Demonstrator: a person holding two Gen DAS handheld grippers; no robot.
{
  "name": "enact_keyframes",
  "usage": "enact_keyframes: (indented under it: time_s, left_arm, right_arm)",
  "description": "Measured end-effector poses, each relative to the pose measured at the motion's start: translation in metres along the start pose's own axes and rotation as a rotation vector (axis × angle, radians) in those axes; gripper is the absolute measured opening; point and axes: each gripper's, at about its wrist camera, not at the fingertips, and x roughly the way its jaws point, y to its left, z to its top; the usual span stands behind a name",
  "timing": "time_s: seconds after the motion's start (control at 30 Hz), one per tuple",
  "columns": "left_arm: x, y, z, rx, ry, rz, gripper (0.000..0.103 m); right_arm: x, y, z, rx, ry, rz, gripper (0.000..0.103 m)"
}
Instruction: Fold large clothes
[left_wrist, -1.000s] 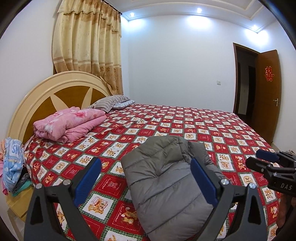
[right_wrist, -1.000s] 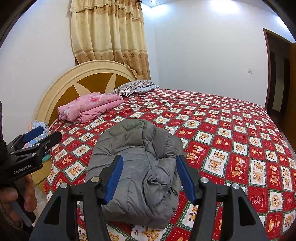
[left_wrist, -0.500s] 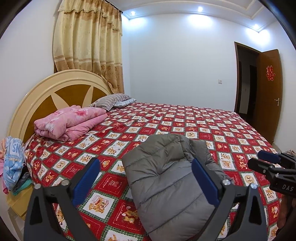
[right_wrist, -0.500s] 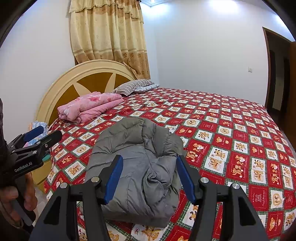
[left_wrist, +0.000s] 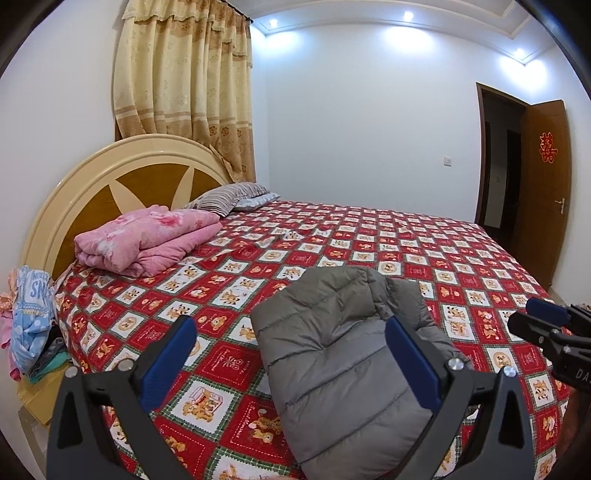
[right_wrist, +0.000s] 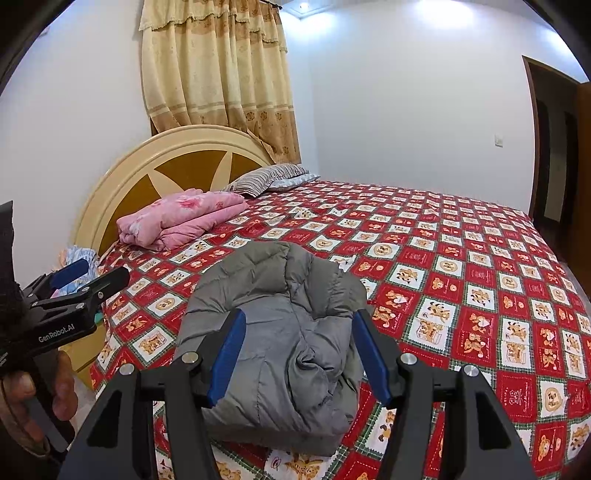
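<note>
A grey puffer jacket (left_wrist: 332, 354) lies folded in a thick bundle near the front edge of the bed; it also shows in the right wrist view (right_wrist: 280, 332). My left gripper (left_wrist: 291, 362) is open and empty, held above the jacket's left side. My right gripper (right_wrist: 297, 354) is open and empty, held above the jacket's near end. The right gripper's fingers (left_wrist: 543, 321) show at the right edge of the left wrist view. The left gripper's fingers (right_wrist: 88, 280) show at the left of the right wrist view, held by a hand.
The bed has a red checked quilt (left_wrist: 406, 251) with bear pictures. A folded pink blanket (left_wrist: 147, 240) and striped pillows (left_wrist: 229, 194) lie by the round headboard (left_wrist: 110, 184). Clothes (left_wrist: 29, 325) are piled on a bedside stand at left. An open brown door (left_wrist: 546, 184) is at right.
Both grippers have lifted and drawn back slightly, so the jacket sits a little lower in both views. The jacket itself has not moved.
</note>
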Motion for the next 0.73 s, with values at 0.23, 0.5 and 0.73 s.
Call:
enact_keyframes:
  time_s: [0.23,0.5,0.73]
  left_arm:
    - [0.0003,-0.0003,0.0011,-0.014,0.004,-0.025,0.103]
    - [0.0047,0.0044,-0.0012,-0.036,0.023,-0.022,0.103]
    - [0.0058,0.0001,-0.0037,-0.002,0.01,0.029,0.103]
  right_arm:
    - [-0.0024,0.0009,0.0017,-0.003,-0.005,0.006,0.06]
    - [-0.0027,0.0036,0.0014,-0.004,-0.001,0.007,0.06]
    - [-0.0004,0.0057,-0.0005,-0.011,0.013,0.014,0.06]
